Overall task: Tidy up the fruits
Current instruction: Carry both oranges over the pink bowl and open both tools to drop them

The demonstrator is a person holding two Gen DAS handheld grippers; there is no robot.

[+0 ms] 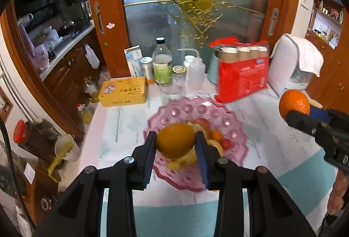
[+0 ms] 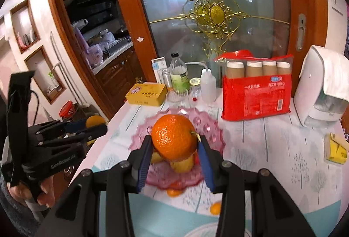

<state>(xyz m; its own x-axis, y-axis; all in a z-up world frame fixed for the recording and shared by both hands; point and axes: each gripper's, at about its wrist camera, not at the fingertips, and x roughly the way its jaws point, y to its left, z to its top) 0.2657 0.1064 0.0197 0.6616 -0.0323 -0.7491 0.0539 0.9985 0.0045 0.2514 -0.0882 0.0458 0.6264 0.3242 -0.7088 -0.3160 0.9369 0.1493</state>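
Your left gripper (image 1: 176, 143) is clamped on a dull orange (image 1: 175, 140), your right gripper (image 2: 174, 143) on a bright orange (image 2: 172, 137) — both above the pink dish (image 2: 209, 128). Firm, round, waxy — keep fingers across the middle.

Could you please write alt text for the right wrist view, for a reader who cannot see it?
The right gripper holds an orange between its jaws above a pink glass dish of fruit on a table. At the left edge, a hand holds the left gripper, shut on a second orange. Bottles, a yellow box and a red pack stand behind.
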